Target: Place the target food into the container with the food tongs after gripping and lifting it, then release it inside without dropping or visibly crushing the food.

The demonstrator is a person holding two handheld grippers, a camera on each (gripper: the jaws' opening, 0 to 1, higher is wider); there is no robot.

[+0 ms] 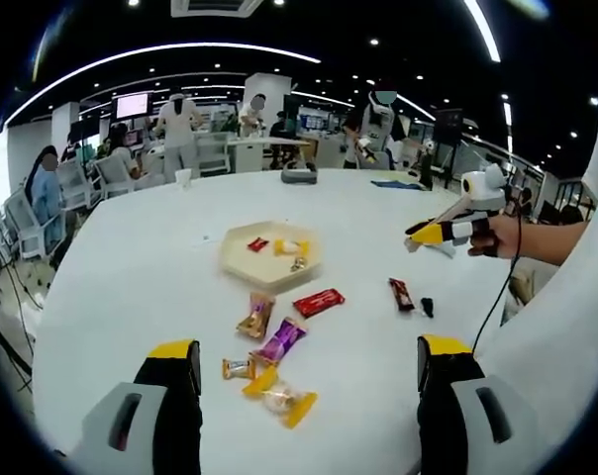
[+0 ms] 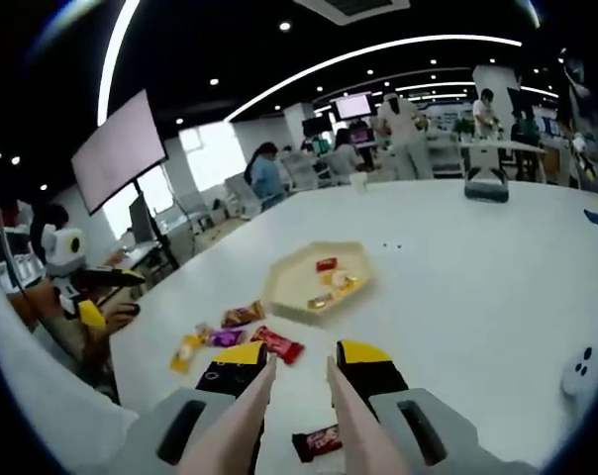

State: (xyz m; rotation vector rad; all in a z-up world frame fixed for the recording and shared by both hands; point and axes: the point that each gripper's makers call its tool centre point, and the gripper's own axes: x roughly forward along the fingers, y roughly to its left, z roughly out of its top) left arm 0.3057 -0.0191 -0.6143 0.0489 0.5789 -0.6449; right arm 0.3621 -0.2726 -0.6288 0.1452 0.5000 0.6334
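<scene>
A beige hexagonal tray [image 1: 242,259] [image 2: 287,287] sits mid-table with a few small sweets in it. Wrapped snacks lie in front of it: a red bar [image 1: 319,302] [image 2: 280,346], a purple packet [image 1: 279,339] [image 2: 225,336], a gold packet [image 1: 256,317] and a yellow wrapped candy [image 1: 282,398]. A dark red bar [image 1: 401,293] [image 2: 317,440] lies apart, just below the tongs. My left gripper [image 1: 309,361] is open and empty, near the yellow candy. My right gripper [image 2: 301,358] [image 1: 440,233] is shut on pale food tongs [image 2: 248,418], whose arms stand apart above the table.
The table [image 1: 131,297] is round and white. A black device [image 1: 299,175] [image 2: 487,188] rests at its far side, and a small white object [image 2: 579,369] lies to my right. People, chairs and desks stand beyond the table.
</scene>
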